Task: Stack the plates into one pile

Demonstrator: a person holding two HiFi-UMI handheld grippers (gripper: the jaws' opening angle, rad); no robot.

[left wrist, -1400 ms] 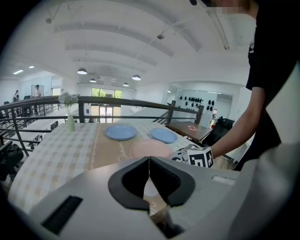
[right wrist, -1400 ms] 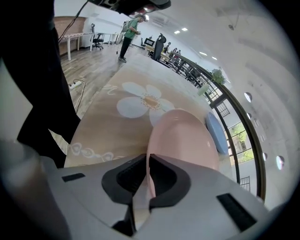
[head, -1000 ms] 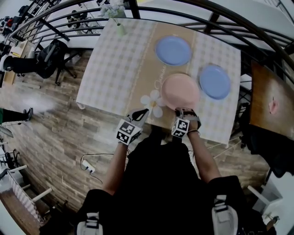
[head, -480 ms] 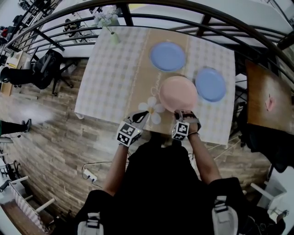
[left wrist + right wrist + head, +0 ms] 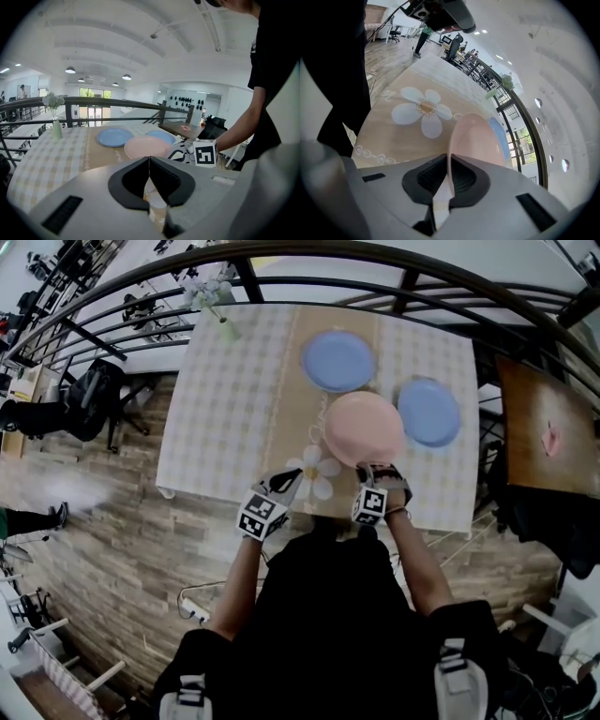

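Blue far plate, blue right plate near pink plate.

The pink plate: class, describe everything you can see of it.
The pink plate is round, plain and glossy, ceramic or plastic by its look, with a shallow raised rim and nothing on it. It is over the tan runner, close beside the far blue plate and the right blue plate. The right gripper is shut on its near rim; whether it rests on the cloth is unclear.

Black short-sleeved top at lower centre, left gripper and right gripper grey-bodied, each with black-and-white square markers
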